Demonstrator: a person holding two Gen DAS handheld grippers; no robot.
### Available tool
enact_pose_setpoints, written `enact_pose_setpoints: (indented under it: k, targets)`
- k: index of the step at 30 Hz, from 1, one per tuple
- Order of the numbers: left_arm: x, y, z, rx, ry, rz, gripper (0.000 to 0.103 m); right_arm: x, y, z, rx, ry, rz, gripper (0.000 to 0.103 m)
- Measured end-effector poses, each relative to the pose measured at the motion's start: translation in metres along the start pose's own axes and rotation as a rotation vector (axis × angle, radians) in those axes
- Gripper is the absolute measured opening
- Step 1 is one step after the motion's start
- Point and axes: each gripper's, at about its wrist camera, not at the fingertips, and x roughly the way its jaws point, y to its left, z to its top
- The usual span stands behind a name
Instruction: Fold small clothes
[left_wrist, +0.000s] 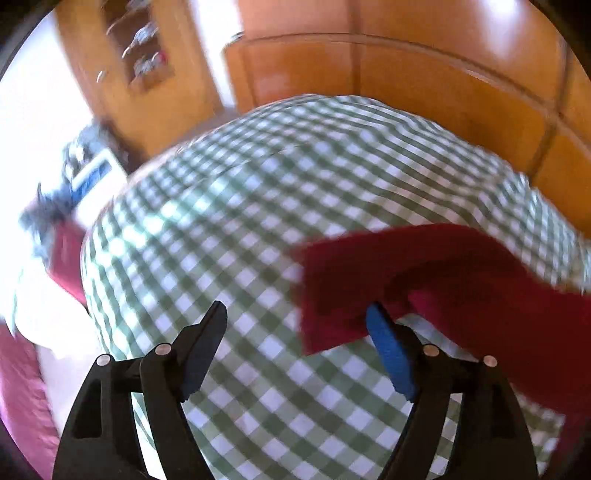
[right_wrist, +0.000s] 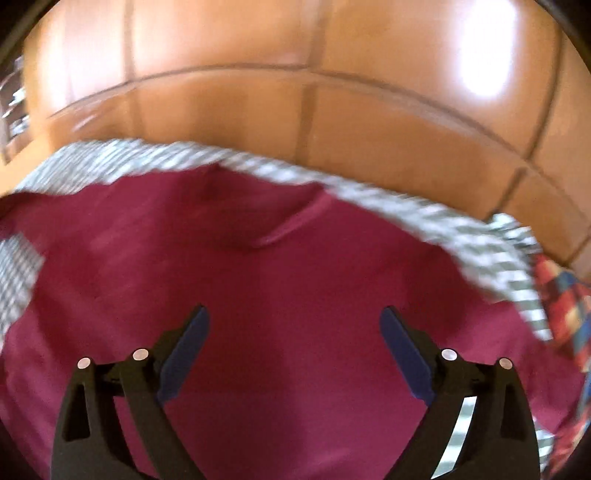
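A dark red small garment lies spread on the green-and-white checked tablecloth. In the right wrist view it fills most of the frame, with its neckline toward the far table edge. My right gripper is open and empty just above the garment's middle. In the left wrist view a part of the garment lies at the right, and a fold of it drapes over my right fingertip. My left gripper is open over the tablecloth.
Orange wooden cabinets stand close behind the table. A multicoloured patterned cloth lies at the table's right edge. A dark red cloth and cluttered items are off the table's left side. Both views are motion-blurred.
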Motion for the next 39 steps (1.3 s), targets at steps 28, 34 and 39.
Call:
enact_pose_setpoints:
  k: [28, 34, 39]
  targets:
    - [-0.014, 0.041, 0.044, -0.077, -0.054, -0.328, 0.002, 0.045, 0.040, -0.022, 0.015, 0.052, -0.018, 0.099]
    - [0.039, 0.046, 0.071, -0.072, 0.050, -0.079, 0.000, 0.044, 0.040, -0.022, 0.012, 0.051, -0.025, 0.099]
    - [0.045, 0.060, 0.049, -0.234, 0.051, -0.164, 0.003, 0.044, 0.040, -0.022, 0.014, 0.049, -0.025, 0.099]
